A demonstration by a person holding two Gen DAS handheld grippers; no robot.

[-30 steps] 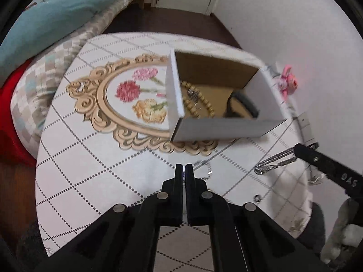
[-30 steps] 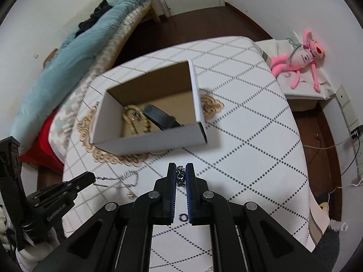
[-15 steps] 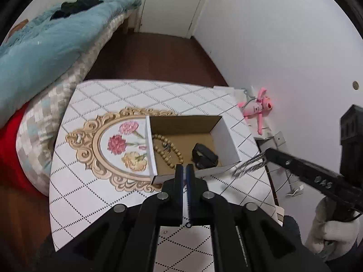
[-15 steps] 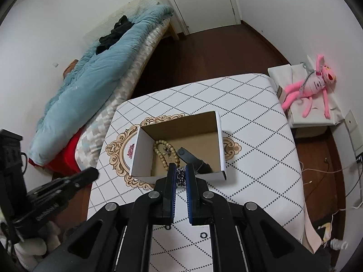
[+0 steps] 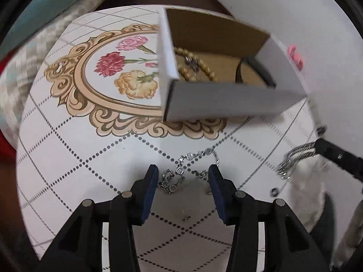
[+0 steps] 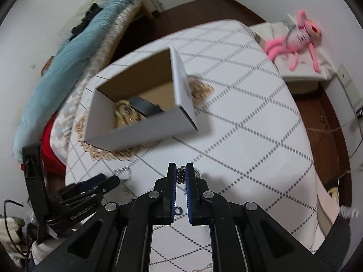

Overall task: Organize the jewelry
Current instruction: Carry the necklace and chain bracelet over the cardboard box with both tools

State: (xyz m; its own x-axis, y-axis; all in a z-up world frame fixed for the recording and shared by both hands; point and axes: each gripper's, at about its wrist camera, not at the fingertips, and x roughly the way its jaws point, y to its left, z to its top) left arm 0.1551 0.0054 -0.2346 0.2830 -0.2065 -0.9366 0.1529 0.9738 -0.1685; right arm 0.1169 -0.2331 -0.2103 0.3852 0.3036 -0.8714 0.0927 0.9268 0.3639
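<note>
— Surroundings? Anything in the way?

— White cardboard box with a brown inside (image 5: 226,104) standing on the white worktop with a dotted diamond pattern (image 5: 74,158), over a gold-framed flower print (image 5: 118,72). Inside the box: a string of tan wooden beads (image 5: 199,68) and a black band (image 5: 261,70). Pink plush toy (image 6: 295,38) on a side stand, light blue quilt (image 6: 74,52) on the bed to the left. Small dark ring (image 6: 178,210) lying on the worktop under the right fingers. Box wall just beyond both grippers.

— And the jewelry against the fingers?

— Left gripper (image 5: 182,179) spread wide, blue-padded fingers (image 5: 148,195) on either side of a thin silver link chain (image 5: 192,165) lying loose on the worktop, not touching it. Right gripper (image 6: 181,176) pinched on a thick silver chain (image 5: 295,158), held above the worktop, near the box's front wall.
</note>
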